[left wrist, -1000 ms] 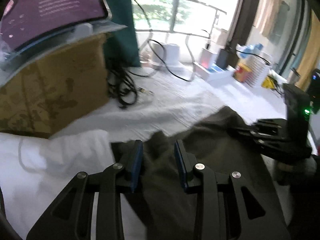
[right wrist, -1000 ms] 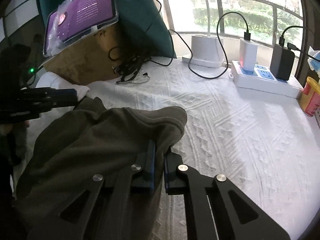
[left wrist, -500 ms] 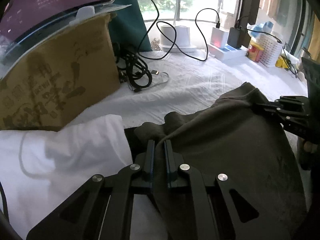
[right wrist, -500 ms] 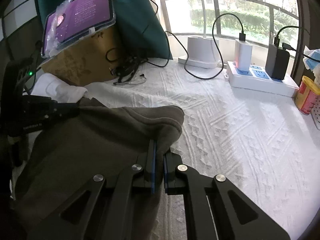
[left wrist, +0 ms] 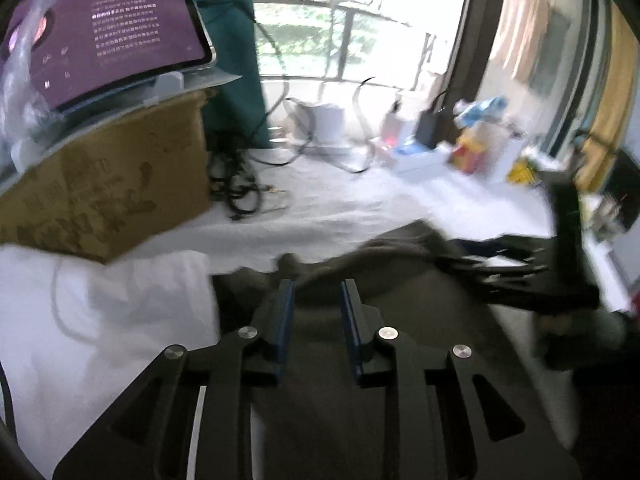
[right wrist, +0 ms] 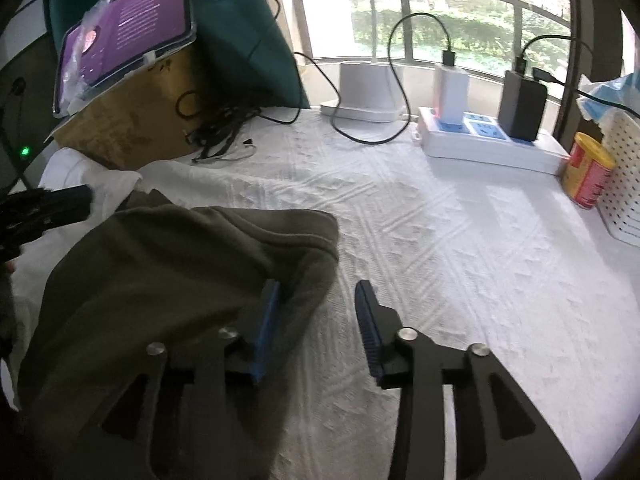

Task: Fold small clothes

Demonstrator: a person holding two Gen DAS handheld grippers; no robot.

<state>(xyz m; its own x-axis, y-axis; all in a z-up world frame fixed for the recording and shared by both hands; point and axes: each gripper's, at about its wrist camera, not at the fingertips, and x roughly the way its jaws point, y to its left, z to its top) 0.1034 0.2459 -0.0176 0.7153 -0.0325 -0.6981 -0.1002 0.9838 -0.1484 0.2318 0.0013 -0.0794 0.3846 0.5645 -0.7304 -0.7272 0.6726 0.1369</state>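
Gaping right claw (right wrist: 316,320) beside garment (right wrist: 160,264)

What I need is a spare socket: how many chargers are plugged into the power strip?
2. A white charger stands near the left end of the power strip; a black charger stands further right. None seems hidden in the right wrist view.
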